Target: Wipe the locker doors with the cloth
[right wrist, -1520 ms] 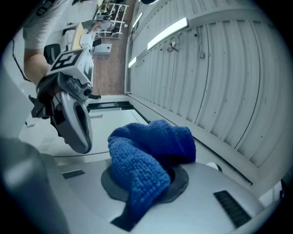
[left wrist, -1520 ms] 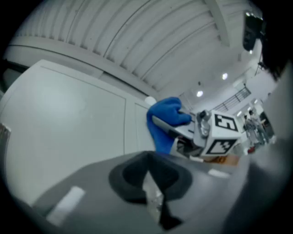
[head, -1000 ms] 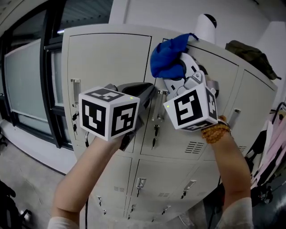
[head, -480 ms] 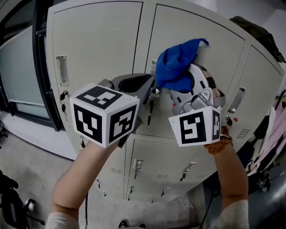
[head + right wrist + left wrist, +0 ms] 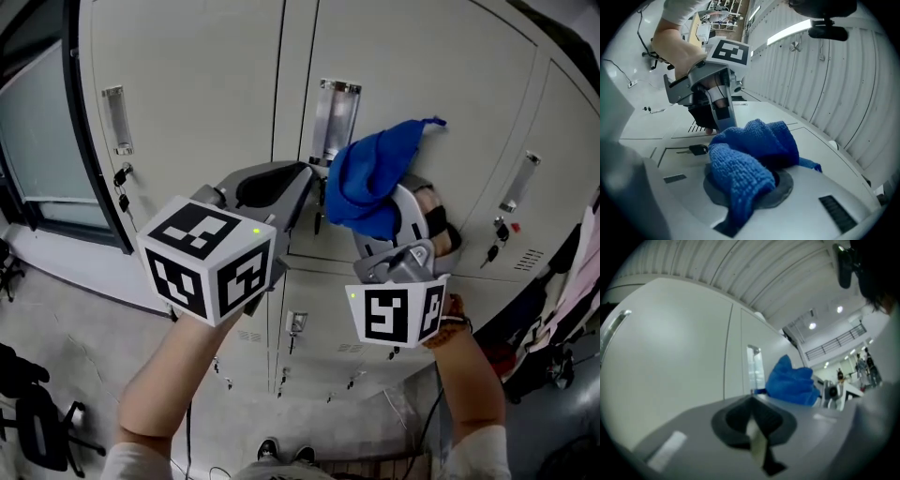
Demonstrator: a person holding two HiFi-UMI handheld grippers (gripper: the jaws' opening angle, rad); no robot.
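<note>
A row of light grey locker doors (image 5: pixel 422 75) fills the head view. My right gripper (image 5: pixel 380 211) is shut on a bunched blue cloth (image 5: pixel 370 178), which sits against the middle door just below its recessed handle (image 5: pixel 336 117). In the right gripper view the blue cloth (image 5: pixel 750 154) covers the jaws and spills over them. My left gripper (image 5: pixel 302 178) is to the left of the cloth, jaws together and holding nothing, close to the seam between two doors. From the left gripper view, its shut jaws (image 5: pixel 752 401) point at the door, with the cloth (image 5: pixel 790 383) beyond.
Keys hang in locks at the left (image 5: pixel 122 178) and right (image 5: pixel 494 248). Smaller lower lockers (image 5: pixel 309 347) sit beneath. A dark-framed window (image 5: pixel 37 122) is at far left, hanging pink clothing (image 5: pixel 572 300) at far right, and dark objects (image 5: pixel 28 412) on the floor.
Both grippers have come down the locker front. The cloth has gone from the top edge of the middle door to below its handle. The left gripper has kept beside it.
</note>
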